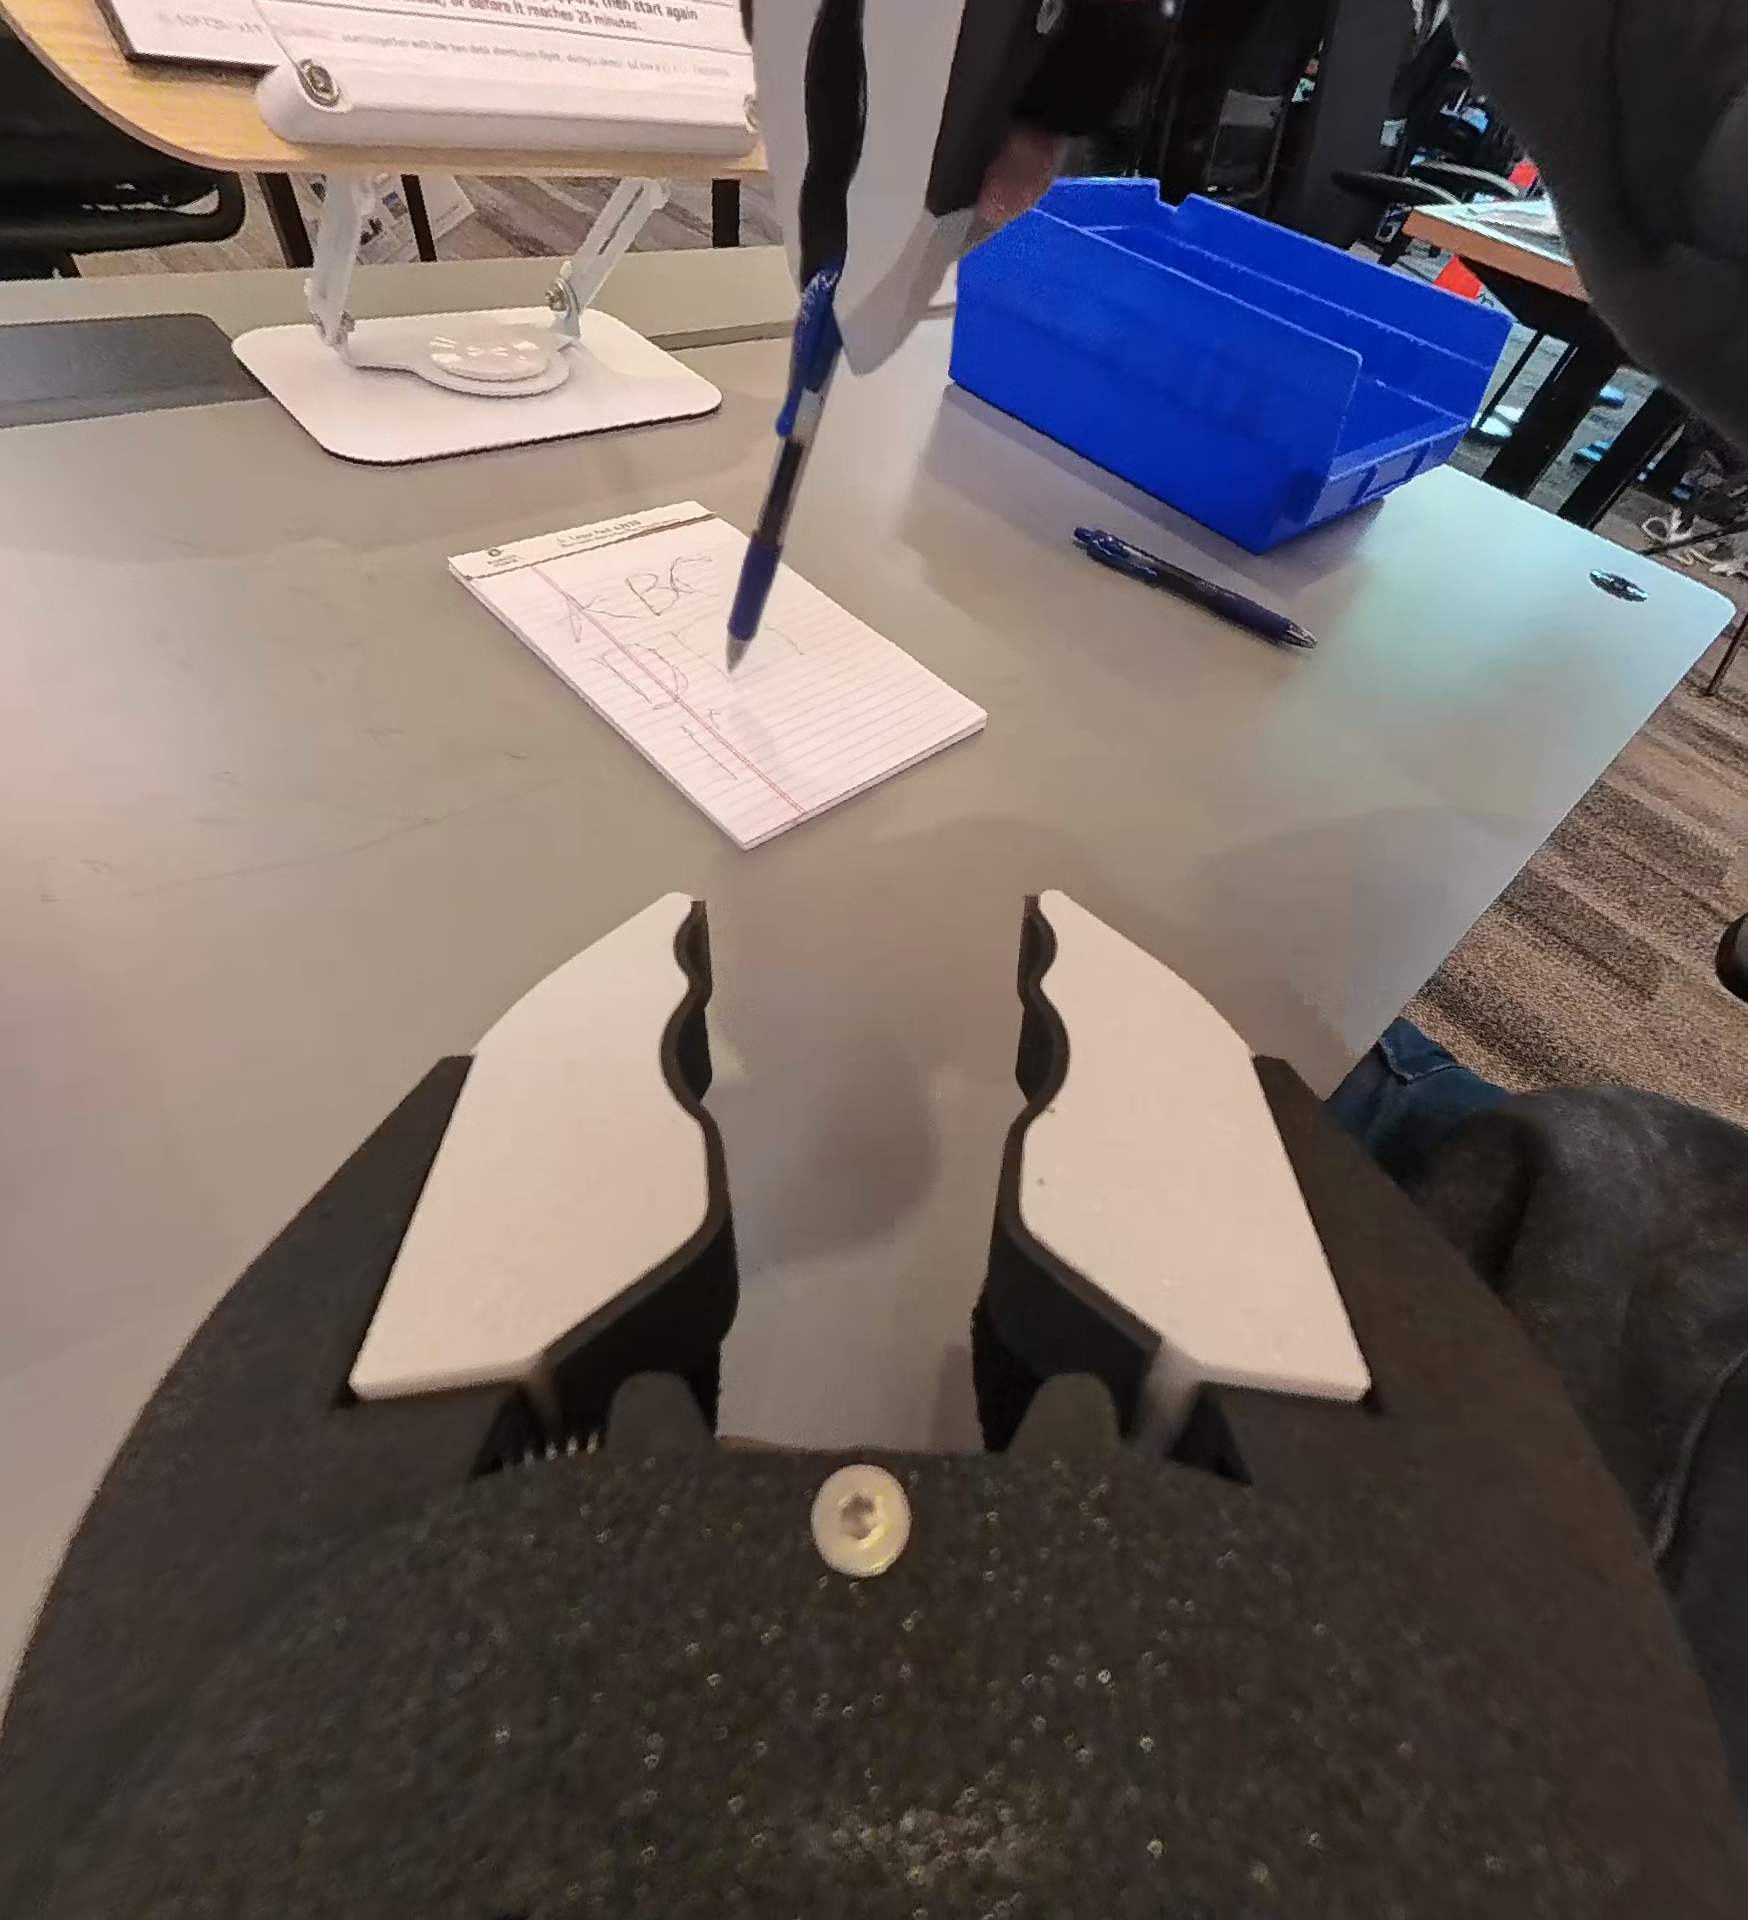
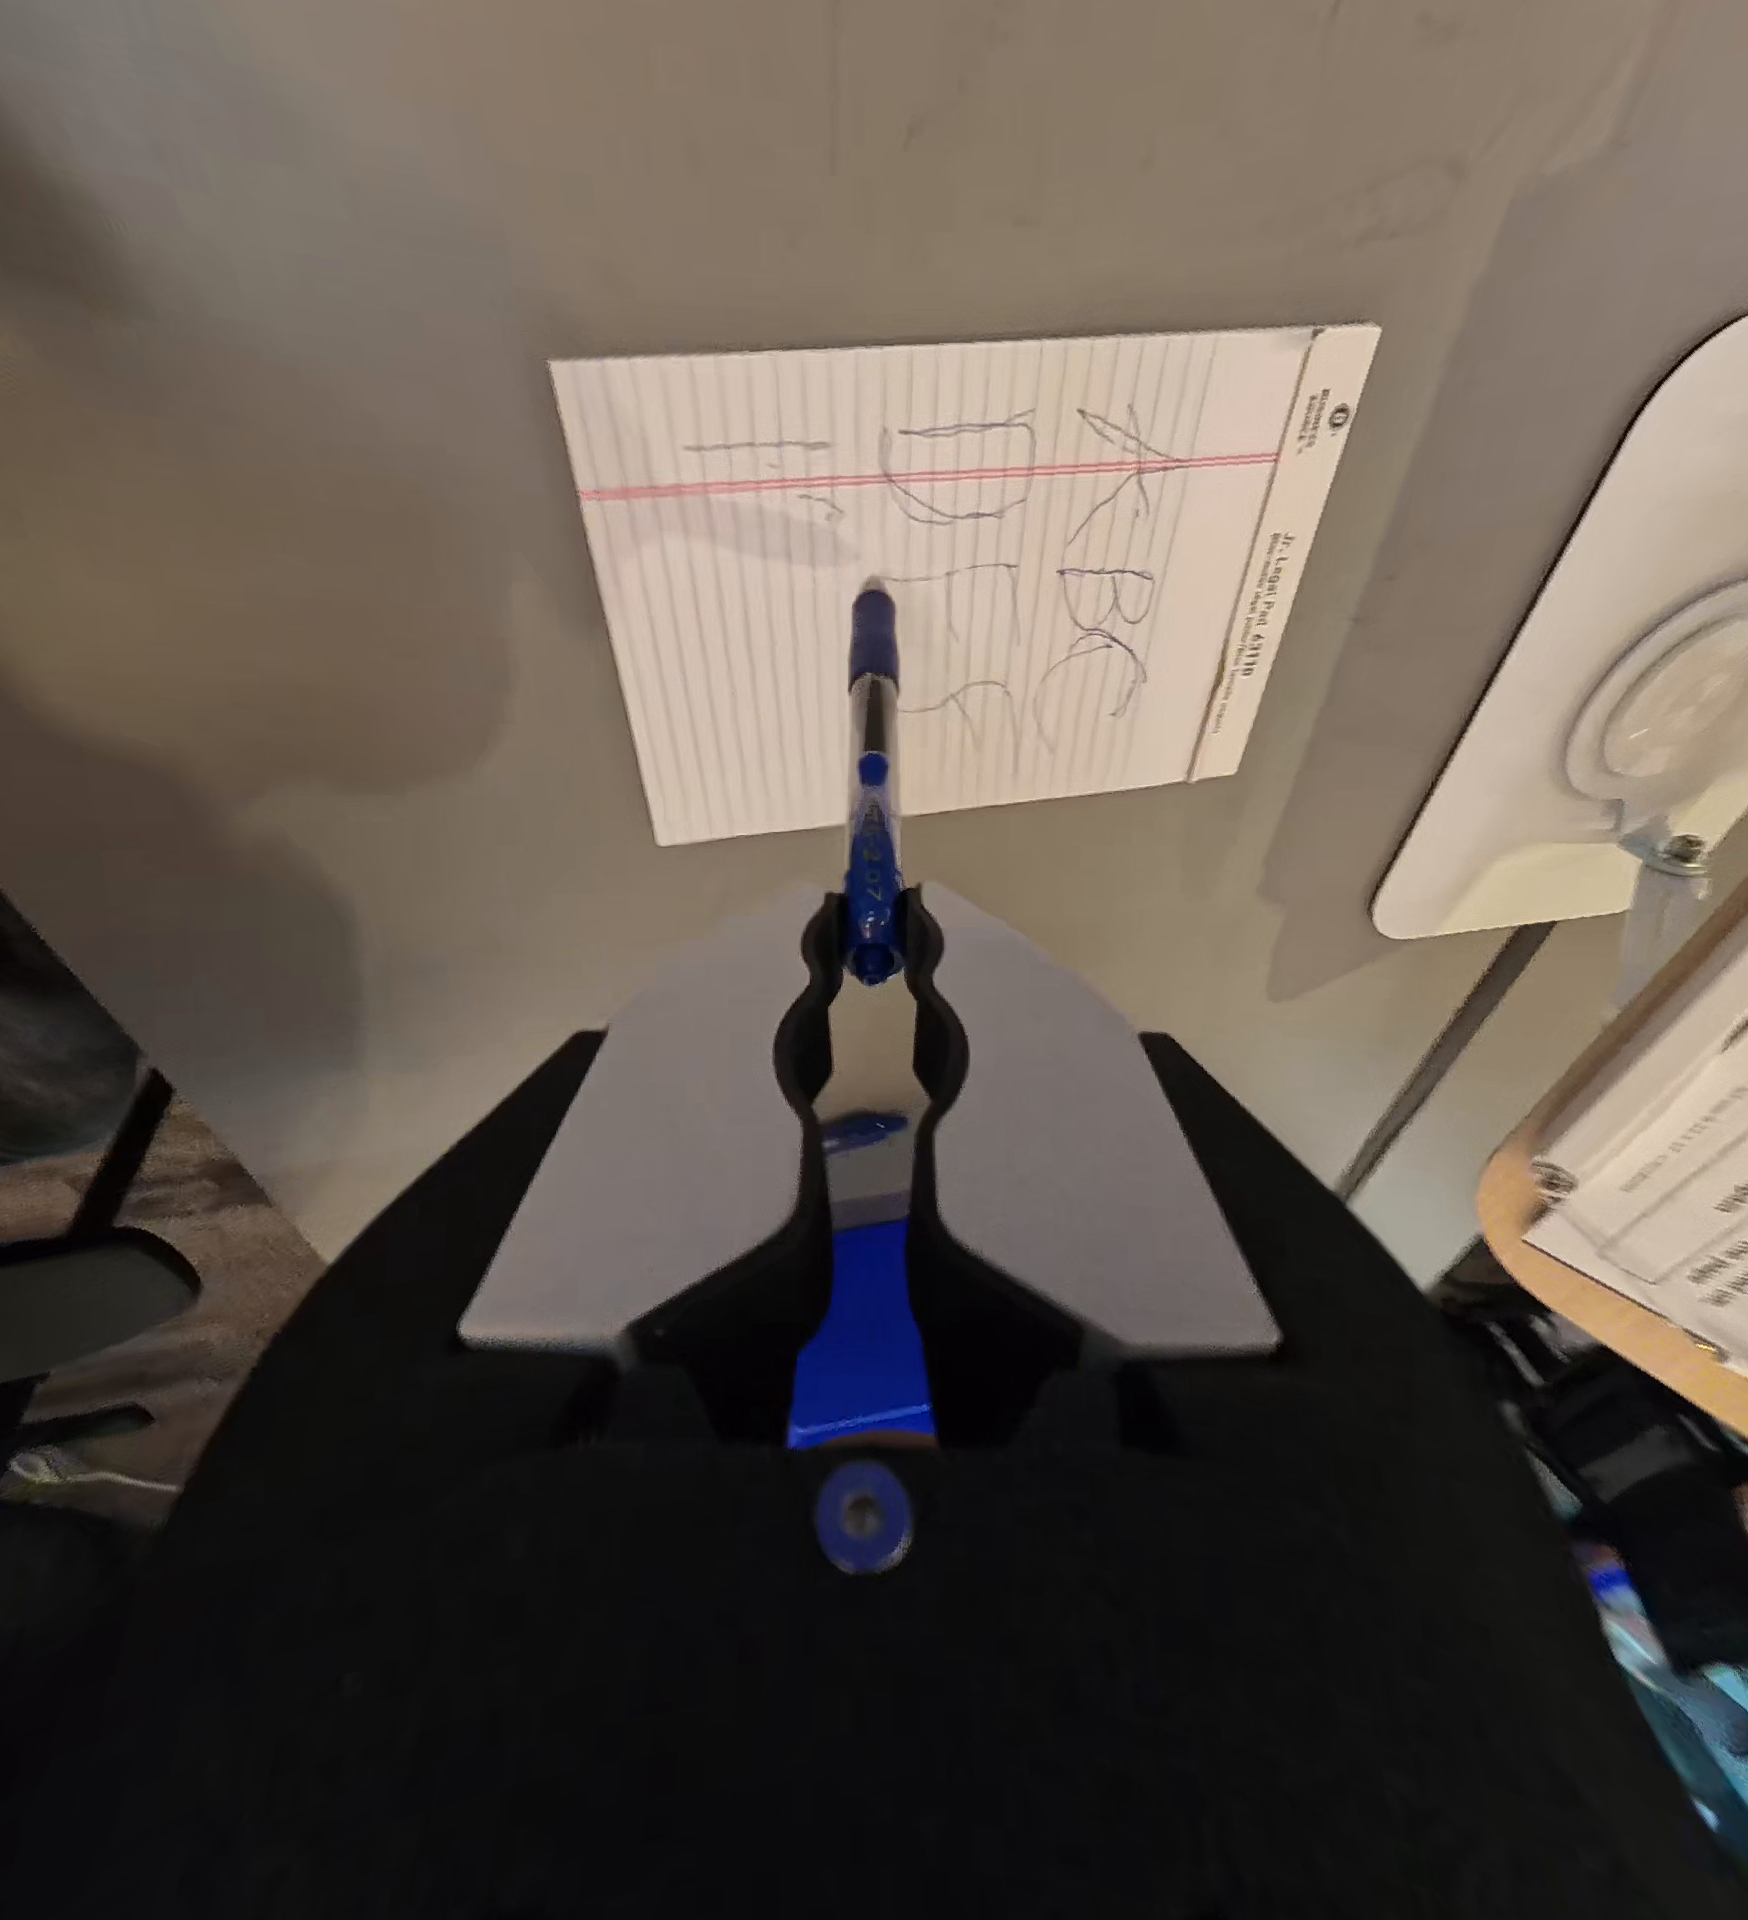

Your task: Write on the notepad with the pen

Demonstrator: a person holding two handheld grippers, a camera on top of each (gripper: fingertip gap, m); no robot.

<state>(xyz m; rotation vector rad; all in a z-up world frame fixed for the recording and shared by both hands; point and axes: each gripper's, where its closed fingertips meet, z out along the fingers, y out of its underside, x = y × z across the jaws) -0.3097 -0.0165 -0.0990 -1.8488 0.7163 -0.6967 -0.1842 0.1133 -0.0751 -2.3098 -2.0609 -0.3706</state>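
right tool (image 2: 870,914), pen (image 2: 875,717) tip-down

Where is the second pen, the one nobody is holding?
In the left wrist view, the spare pen lies flat on the grey table, right of the notepad and just before the blue bin.

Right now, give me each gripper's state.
Left gripper: open, empty.
Right gripper: shut on the blue pen, tip at the notepad.

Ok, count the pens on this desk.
2. One blue pen is clamped in the right gripper, tip at the notepad. A second pen lies on the table beside the blue bin, whose inside is partly hidden.
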